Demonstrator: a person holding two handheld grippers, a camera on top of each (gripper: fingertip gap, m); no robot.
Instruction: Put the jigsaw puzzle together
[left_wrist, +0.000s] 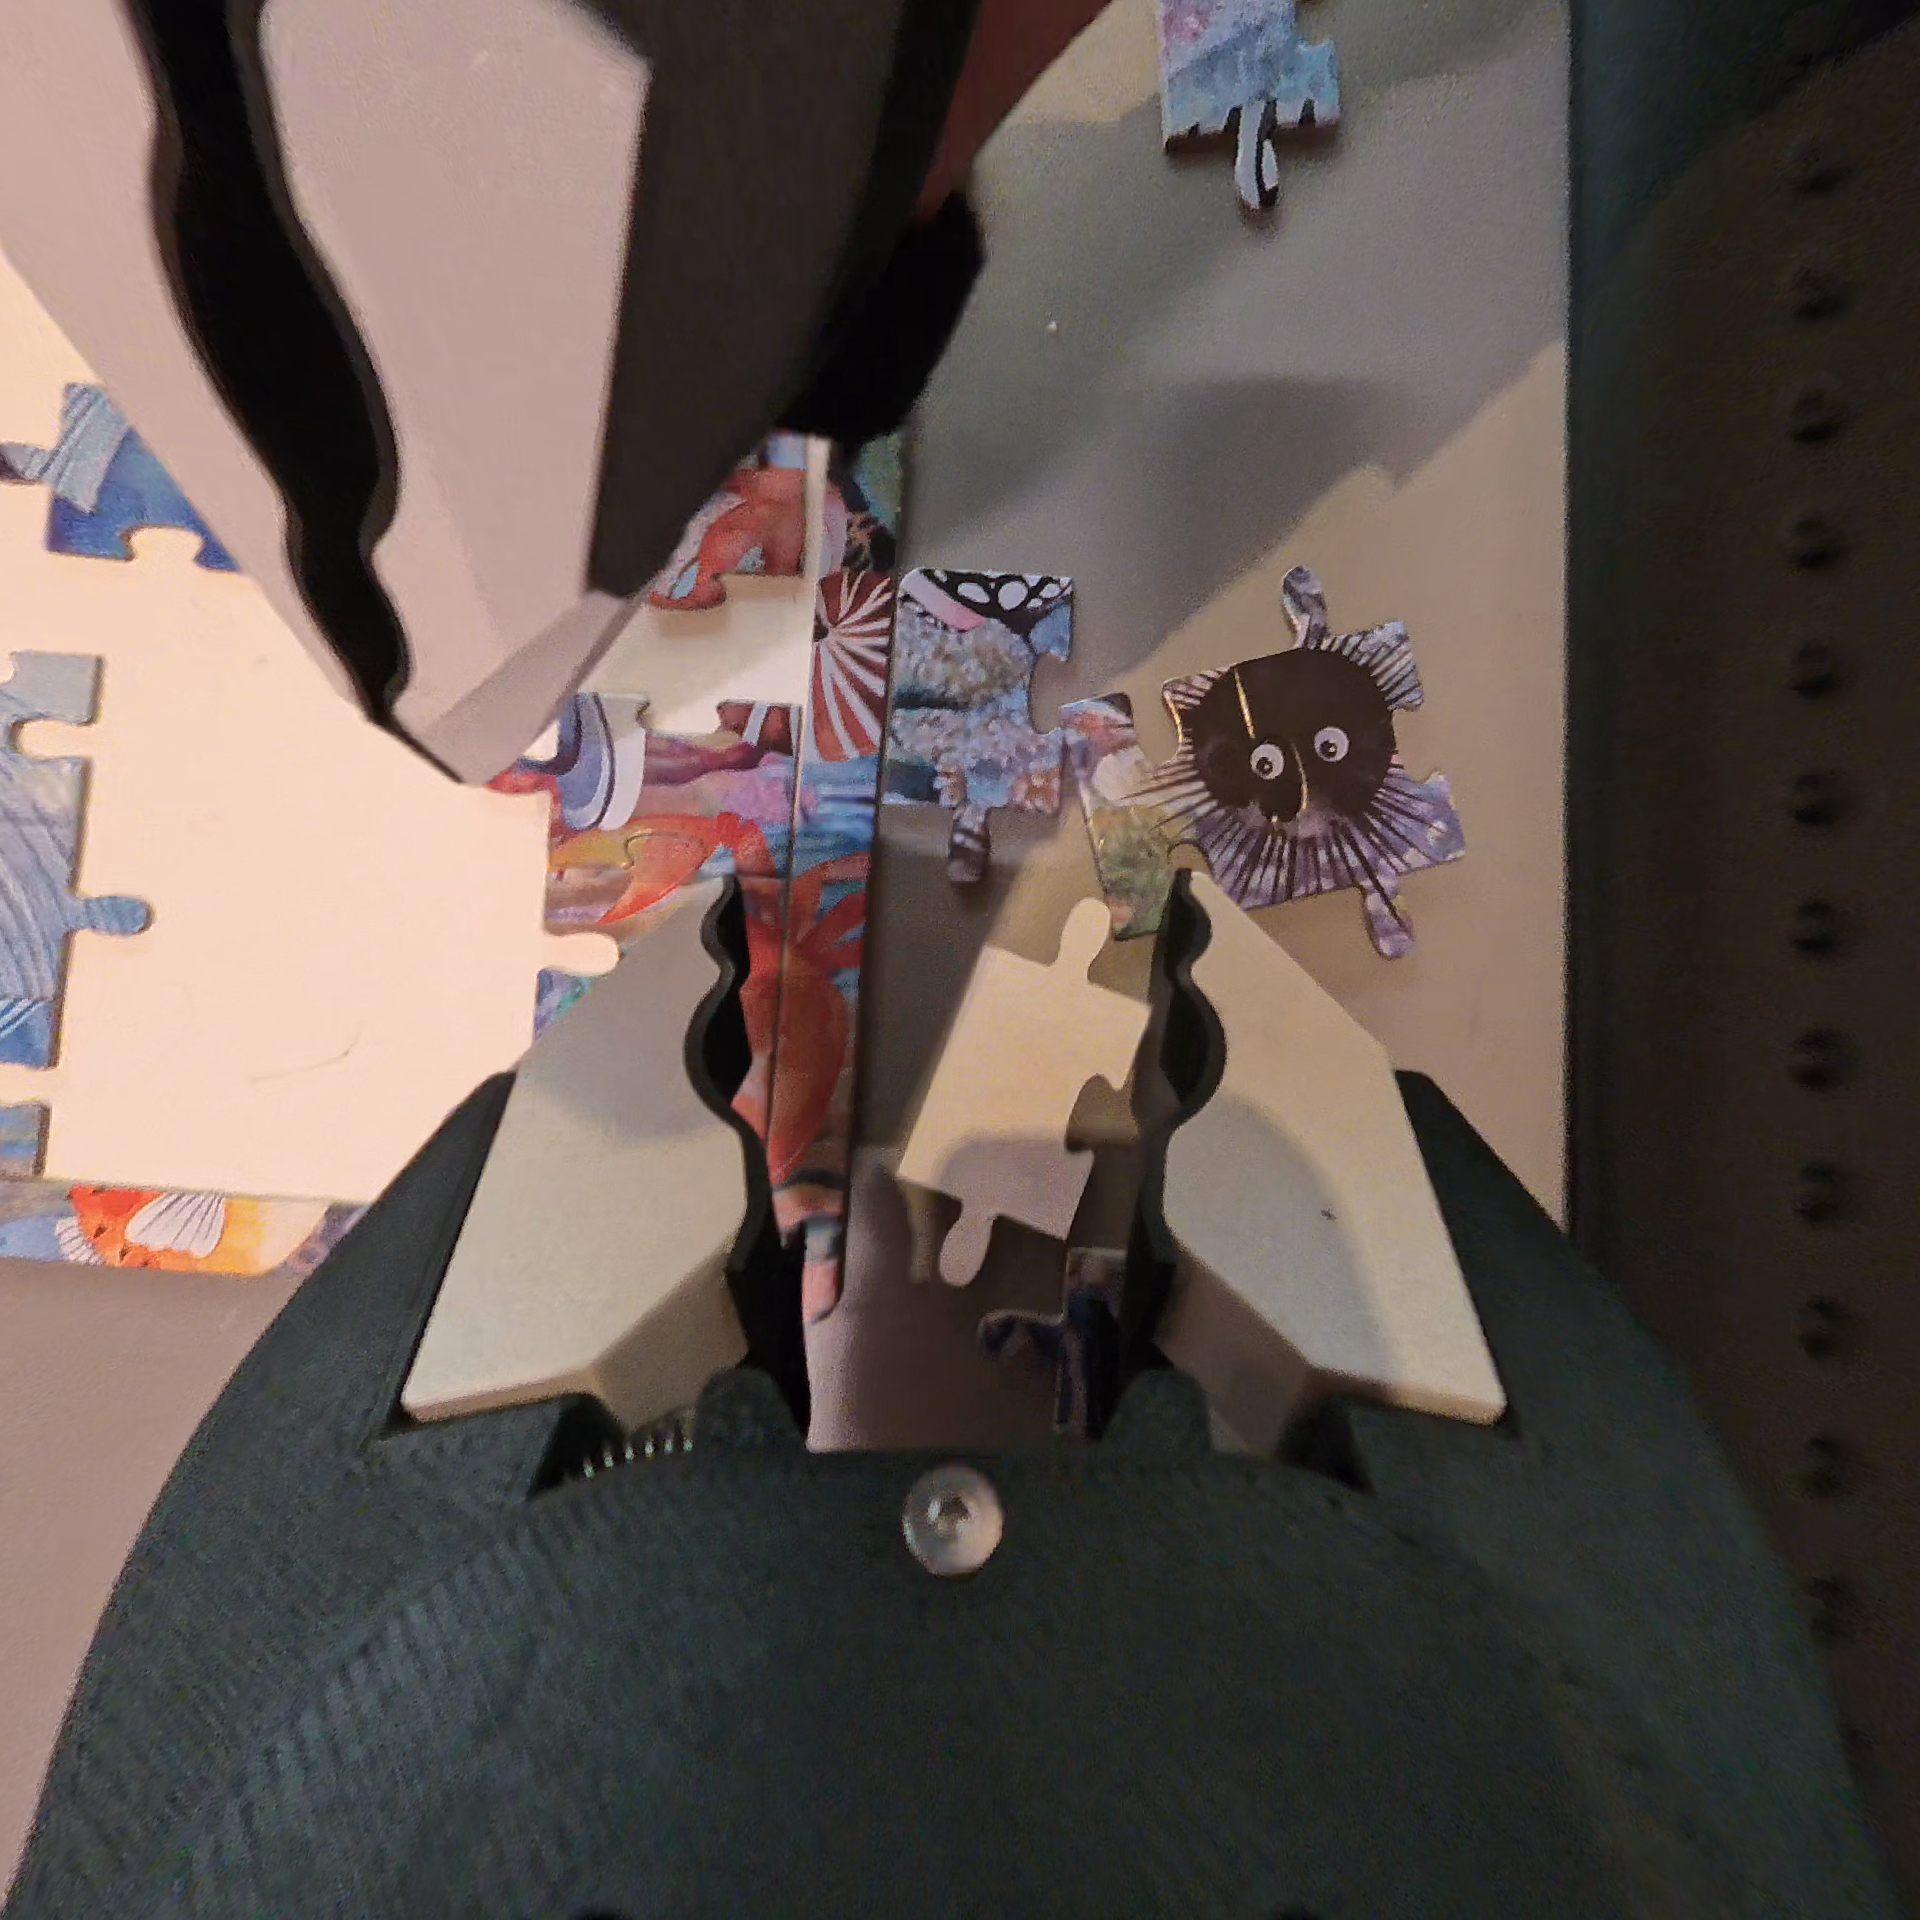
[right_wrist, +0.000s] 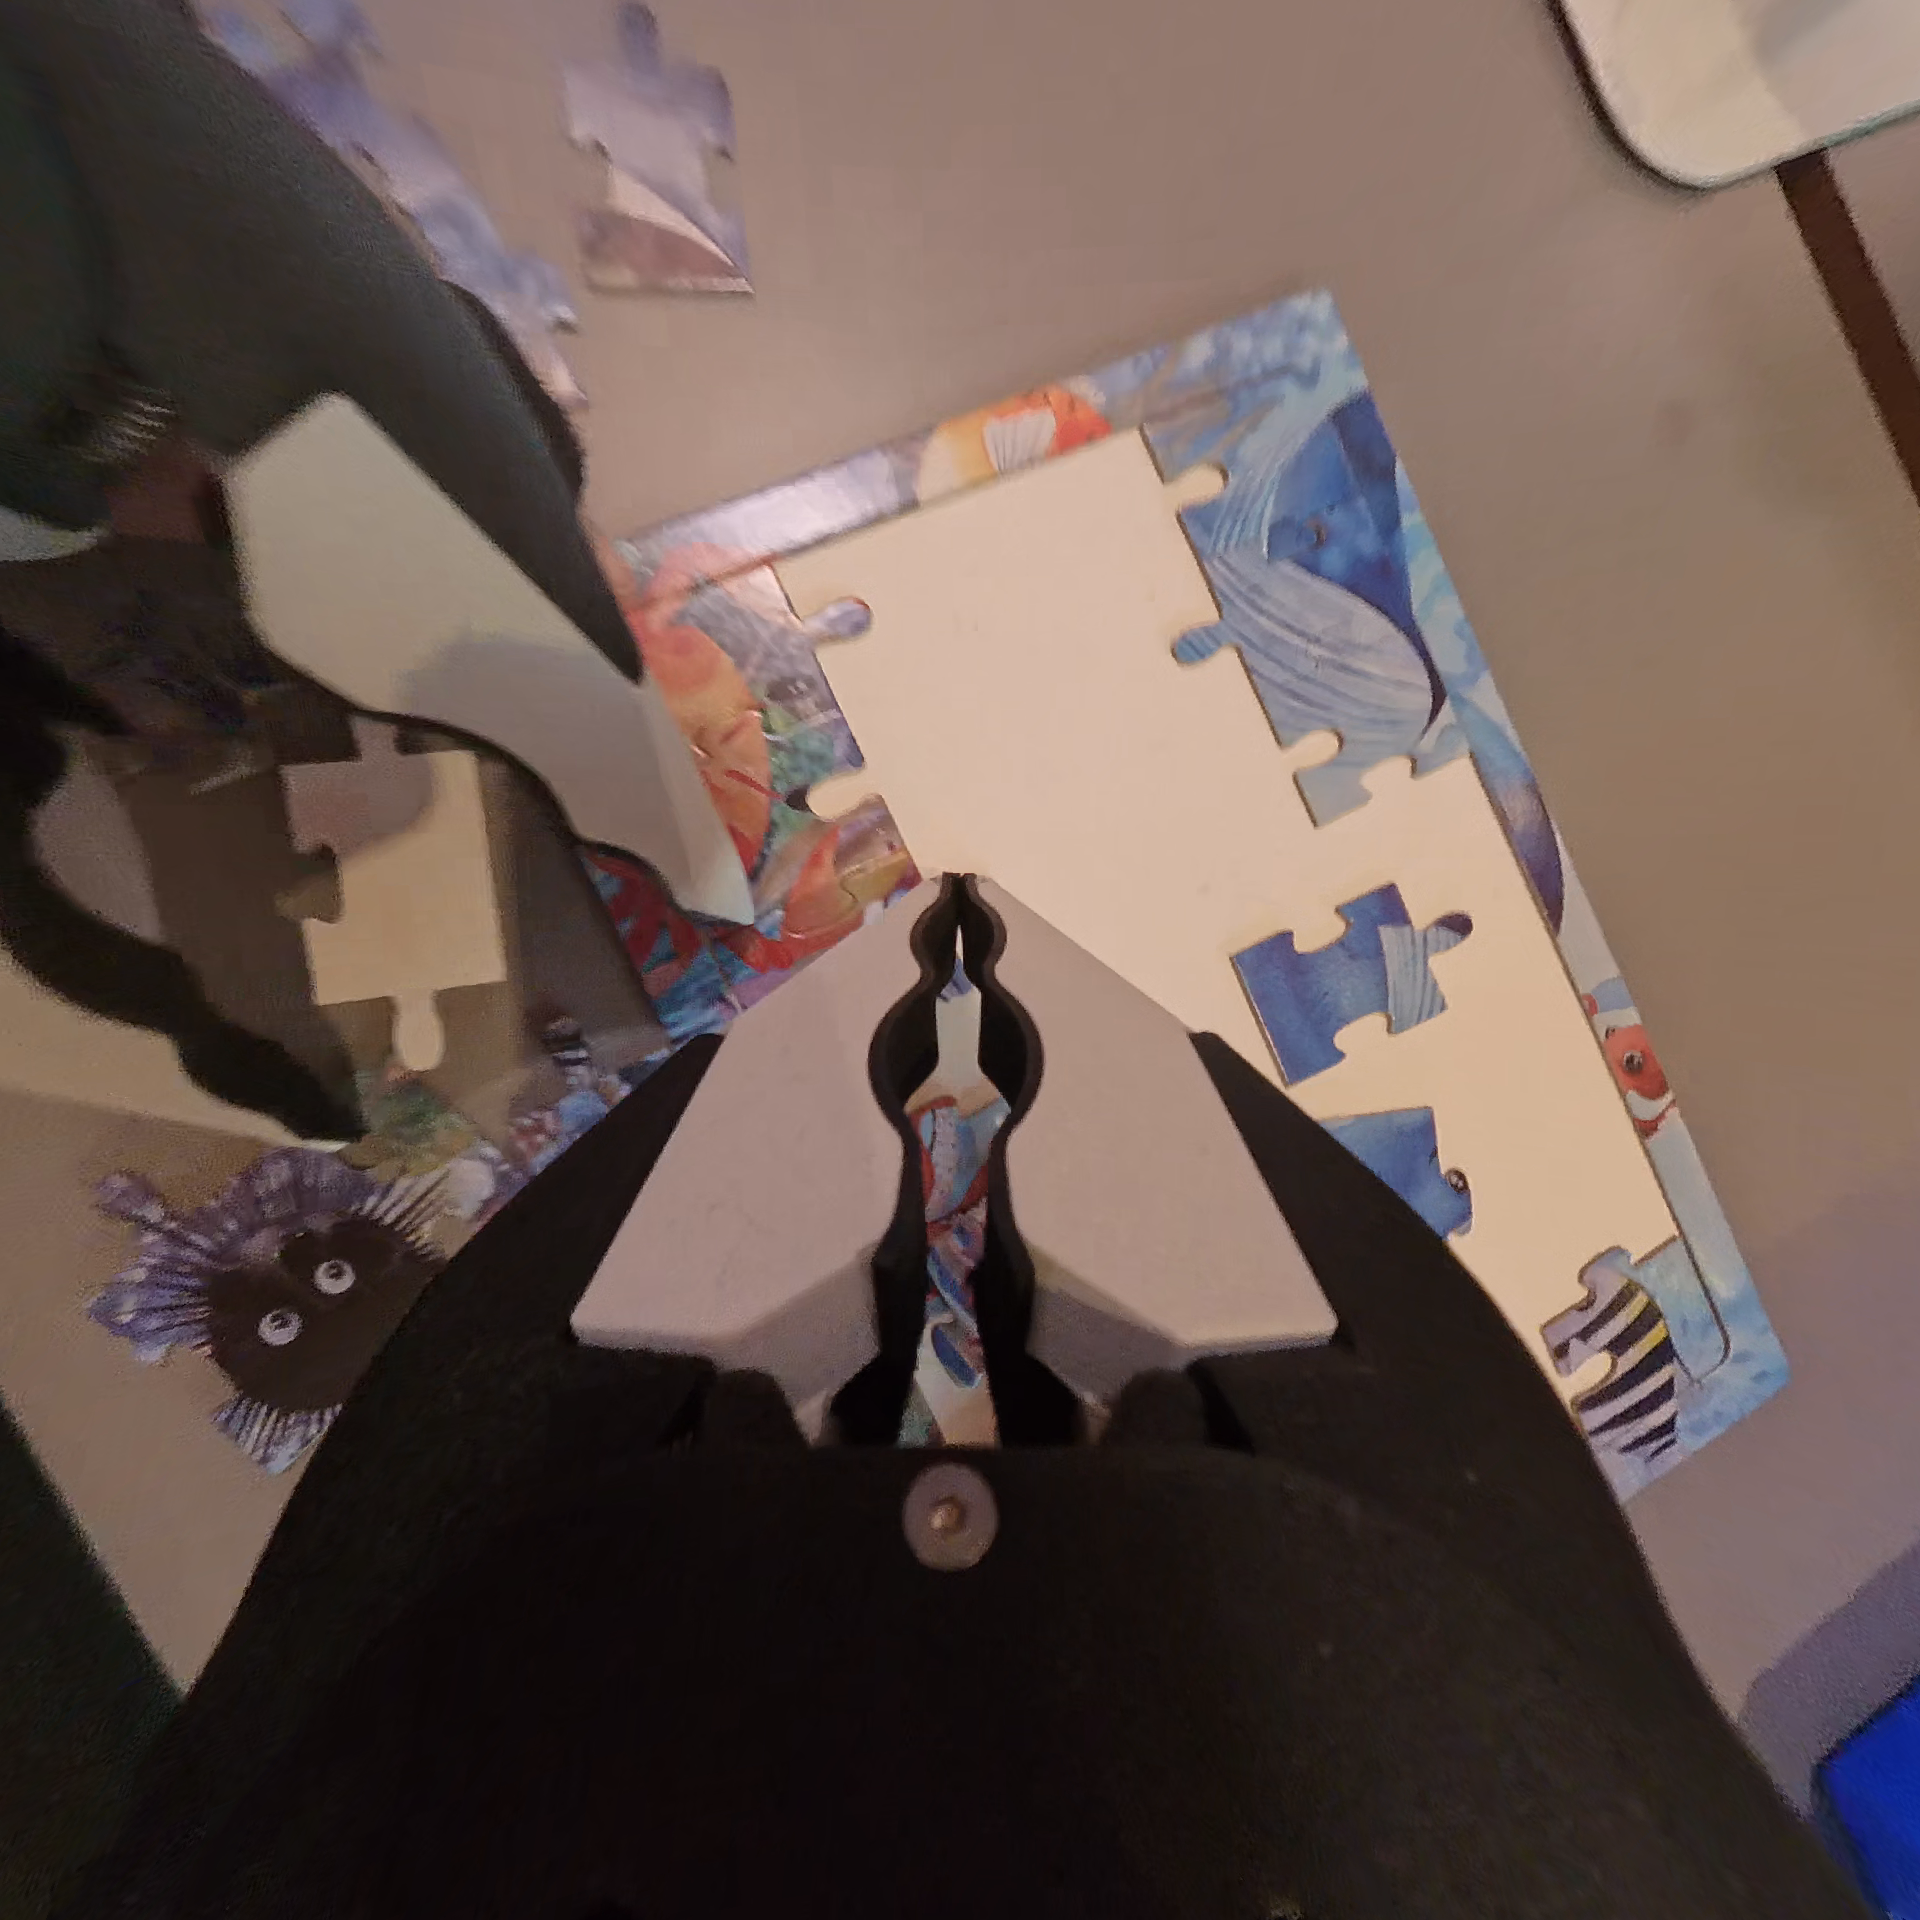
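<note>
The puzzle board (right_wrist: 1039, 675) is a cream tray with a printed sea border. Whale pieces (right_wrist: 1340, 582) fill its far side and coral pieces (right_wrist: 727, 727) its near-left corner. My right gripper (right_wrist: 961, 883) is shut and empty, with its tips down at the edge of the coral pieces. It also shows in the left wrist view (left_wrist: 468, 727). My left gripper (left_wrist: 951, 904) hovers with its jaws wide apart over the board's edge. A face-down cream piece (left_wrist: 1018, 1081) lies between them, against the right finger. A sea-urchin piece (left_wrist: 1299, 769) lies just beyond.
Loose pieces lie on the grey table: a reef piece (left_wrist: 977, 707), a blue one (left_wrist: 1247, 83) and a pale blue one (right_wrist: 665, 177). A dark perforated panel (left_wrist: 1745, 727) stands to the right. A white tray (right_wrist: 1766, 83) and a blue object (right_wrist: 1870, 1455) sit at the edges.
</note>
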